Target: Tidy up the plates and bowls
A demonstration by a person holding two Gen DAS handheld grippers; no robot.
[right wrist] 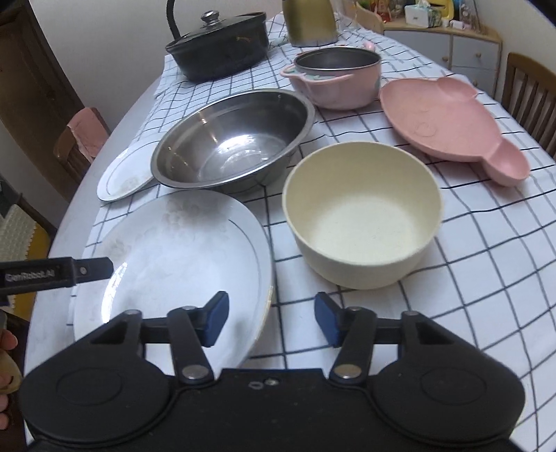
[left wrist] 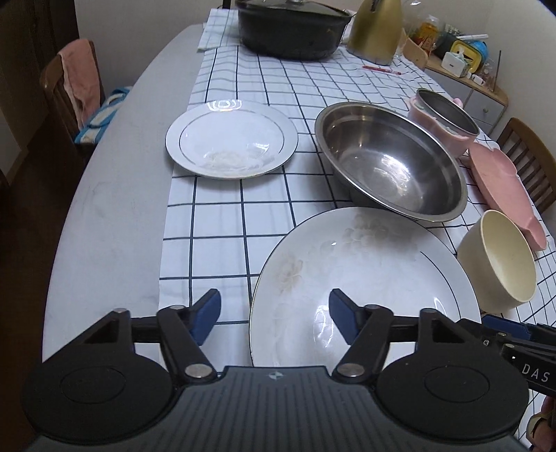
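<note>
A large white oval plate (left wrist: 365, 274) (right wrist: 173, 250) lies at the table's near edge. My left gripper (left wrist: 274, 313) is open, straddling that plate's left rim, just above it. My right gripper (right wrist: 271, 314) is open over the plate's right rim, with a cream bowl (right wrist: 361, 222) (left wrist: 500, 260) just ahead. A steel bowl (left wrist: 392, 160) (right wrist: 232, 142) sits behind the plate. A small white plate (left wrist: 231, 139) (right wrist: 121, 177) lies to its left. A pink pot (right wrist: 333, 76) (left wrist: 441, 118) and a pink shaped plate (right wrist: 444, 121) (left wrist: 504, 191) stand at the right.
A black lidded pot (right wrist: 219, 45) (left wrist: 292, 27) and a gold kettle (right wrist: 309, 21) (left wrist: 375, 31) stand at the far end of the checked cloth (left wrist: 215, 226). Wooden chairs (left wrist: 69, 87) (right wrist: 531, 94) flank the table. A cabinet (right wrist: 462, 52) stands at the back right.
</note>
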